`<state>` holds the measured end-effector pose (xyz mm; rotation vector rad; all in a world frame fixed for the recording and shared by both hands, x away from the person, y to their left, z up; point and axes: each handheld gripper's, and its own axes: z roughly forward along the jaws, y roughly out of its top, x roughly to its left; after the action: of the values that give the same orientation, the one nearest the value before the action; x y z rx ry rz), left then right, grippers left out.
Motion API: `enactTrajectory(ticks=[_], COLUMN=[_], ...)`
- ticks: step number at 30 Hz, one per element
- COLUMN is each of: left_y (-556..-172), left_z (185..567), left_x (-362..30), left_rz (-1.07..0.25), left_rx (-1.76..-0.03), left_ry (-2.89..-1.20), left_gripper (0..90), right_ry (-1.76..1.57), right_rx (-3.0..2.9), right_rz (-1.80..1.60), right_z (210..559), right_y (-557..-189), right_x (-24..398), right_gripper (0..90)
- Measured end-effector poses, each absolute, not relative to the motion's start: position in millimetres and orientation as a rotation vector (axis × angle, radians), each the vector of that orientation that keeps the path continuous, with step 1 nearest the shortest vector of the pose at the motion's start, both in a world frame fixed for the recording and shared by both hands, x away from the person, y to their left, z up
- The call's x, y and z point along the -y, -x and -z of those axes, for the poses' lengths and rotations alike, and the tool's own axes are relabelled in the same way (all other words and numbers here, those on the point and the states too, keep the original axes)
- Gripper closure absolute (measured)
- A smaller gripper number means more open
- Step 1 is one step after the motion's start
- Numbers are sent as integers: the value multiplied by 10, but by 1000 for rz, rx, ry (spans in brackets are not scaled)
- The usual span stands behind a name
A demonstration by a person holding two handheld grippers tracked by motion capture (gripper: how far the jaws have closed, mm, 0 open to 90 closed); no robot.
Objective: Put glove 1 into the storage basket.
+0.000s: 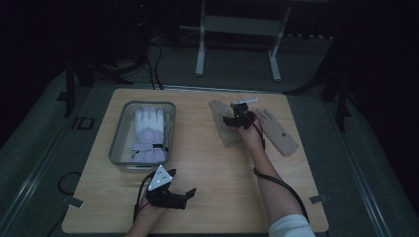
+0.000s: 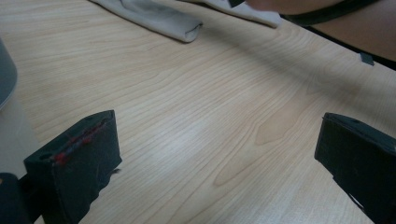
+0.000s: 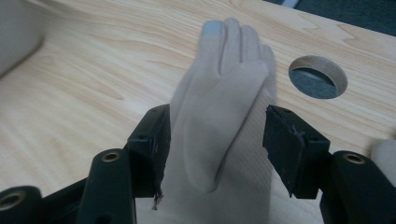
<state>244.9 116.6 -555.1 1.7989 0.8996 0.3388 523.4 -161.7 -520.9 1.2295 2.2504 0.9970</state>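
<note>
High view: right gripper (image 1: 239,114) over beige glove (image 1: 223,127) nr table's (image 1: 212,197) far edge; left gripper (image 1: 174,191) at near edge.
Left gripper view: jaws wide, empty.
Right gripper view: jaws half-wide astride glove, pads apart from it.

A beige knitted fabric glove (image 3: 219,107) lies flat on the wooden table, fingers pointing away. One fingertip is pale blue. Its thumb folds across the palm.
</note>
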Motion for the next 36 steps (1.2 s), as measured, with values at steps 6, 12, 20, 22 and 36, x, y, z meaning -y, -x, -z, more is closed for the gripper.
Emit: enactTrajectory(ticks=[6, 12, 20, 22, 36], left_y=[-2440, -2427, -2425, -2421, -2430], left_z=[5582, 5570, 5583, 5582, 5583], left_x=[-1130, -1096, -1085, -1082, -1100], left_rz=[-324, -326, -332, -332, -338], left_rx=[-890, -880, -886, -883, -908], left_ry=[-1799, -1794, -1794, -1798, -1791], left_gripper=[5, 5, 5, 5, 5], right_ry=[-1261, -1285, -1261, -1297, -1412], right_rx=[-2252, -2286, -2266, -2258, -2155], right_rz=[-947, -914, -812, -797, -944], right_z=[5323, 5473, 5506, 5489, 5052], right_y=[-5346, -5391, -5306, -5287, -4940], right_x=[1565, 1501, 1375, 1347, 1416], right_gripper=[392, 390, 753, 804, 819])
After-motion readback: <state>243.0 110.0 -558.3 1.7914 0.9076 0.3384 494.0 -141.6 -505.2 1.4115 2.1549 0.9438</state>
